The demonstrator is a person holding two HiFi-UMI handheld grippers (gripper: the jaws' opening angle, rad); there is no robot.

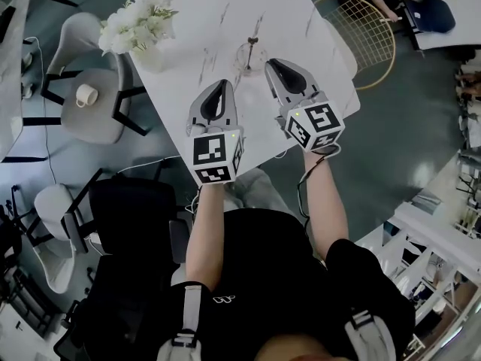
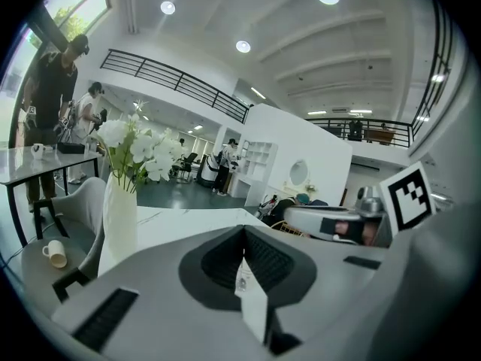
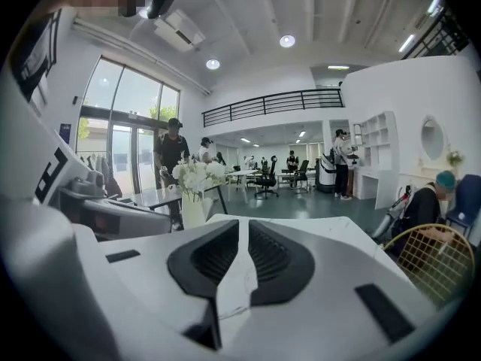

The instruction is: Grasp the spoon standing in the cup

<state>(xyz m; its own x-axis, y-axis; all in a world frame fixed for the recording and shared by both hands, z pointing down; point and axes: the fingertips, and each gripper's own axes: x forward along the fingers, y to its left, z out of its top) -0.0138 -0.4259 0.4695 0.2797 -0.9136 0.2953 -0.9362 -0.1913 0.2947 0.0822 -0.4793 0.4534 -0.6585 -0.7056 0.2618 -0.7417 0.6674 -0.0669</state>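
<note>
Spoon [image 1: 252,50] upright in cup [image 1: 240,57], at 10 o'clock of right gripper [image 1: 273,66], the nearer one; jaws a narrow slit, empty. Left gripper [image 1: 223,86]: spoon at 1 o'clock, jaws together.

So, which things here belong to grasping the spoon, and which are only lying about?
For the job: the spoon, the glass cup it stands in, the left gripper and the right gripper.
Only lying about: the vase of white flowers, the mug on the grey chair, the gold wire chair.
</note>
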